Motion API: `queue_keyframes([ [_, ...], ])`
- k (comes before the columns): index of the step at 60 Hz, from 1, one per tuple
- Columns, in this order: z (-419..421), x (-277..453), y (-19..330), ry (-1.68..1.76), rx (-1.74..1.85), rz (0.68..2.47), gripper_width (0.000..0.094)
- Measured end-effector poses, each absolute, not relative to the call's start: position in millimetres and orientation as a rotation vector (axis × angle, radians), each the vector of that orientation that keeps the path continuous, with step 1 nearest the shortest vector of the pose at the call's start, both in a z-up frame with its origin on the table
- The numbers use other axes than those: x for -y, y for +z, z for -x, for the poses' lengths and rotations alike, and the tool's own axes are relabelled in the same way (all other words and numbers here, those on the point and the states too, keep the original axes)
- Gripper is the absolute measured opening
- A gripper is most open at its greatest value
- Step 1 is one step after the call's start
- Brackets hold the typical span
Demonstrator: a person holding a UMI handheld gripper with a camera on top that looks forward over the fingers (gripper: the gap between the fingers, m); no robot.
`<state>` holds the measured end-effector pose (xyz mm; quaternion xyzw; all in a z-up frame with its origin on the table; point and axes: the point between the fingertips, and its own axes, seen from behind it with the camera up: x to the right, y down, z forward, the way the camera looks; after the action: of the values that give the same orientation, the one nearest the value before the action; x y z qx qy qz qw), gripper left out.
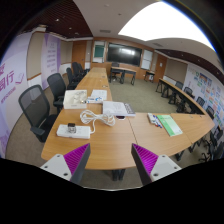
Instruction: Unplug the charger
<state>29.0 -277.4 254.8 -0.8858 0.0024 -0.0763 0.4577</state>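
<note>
I'm in the approach step: my gripper (112, 163) hangs open and empty well short of the wooden table (110, 140), where the white power strip (68, 130) and its charger sit near the left edge, so next I close in there.

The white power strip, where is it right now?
In the gripper view, the power strip lies on the wooden table, beyond the open gripper, near the white cable.
</note>
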Motion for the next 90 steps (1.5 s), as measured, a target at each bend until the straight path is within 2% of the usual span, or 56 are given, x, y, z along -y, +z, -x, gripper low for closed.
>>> queue_keyframes([
  [13, -15.1, 271.2, 229.4, -0.193, 0.005, 2.213, 0.0850],
  [31, 67.4, 238.6, 137.4, -0.110, 0.023, 2.199, 0.0847],
  [42, 133.1, 169.8, 89.0, -0.044, 0.025, 2.172, 0.0846],
  [61, 168.2, 50.0, 48.2, -0.027, -0.006, 2.120, 0.0809],
  [69, 167.3, 19.1, 42.0, -0.030, 0.005, 2.107, 0.0708],
  [72, 167.6, 12.5, 40.0, -0.033, 0.018, 2.105, 0.0599],
  [76, 165.6, 7.4, 36.5, -0.055, 0.036, 2.110, 0.0393],
  [87, 169.6, 5.6, 39.2, -0.049, 0.063, 2.113, 0.0305],
  [90, 168.2, 4.5, 59.2, -0.022, 0.031, 2.083, 0.0288],
])
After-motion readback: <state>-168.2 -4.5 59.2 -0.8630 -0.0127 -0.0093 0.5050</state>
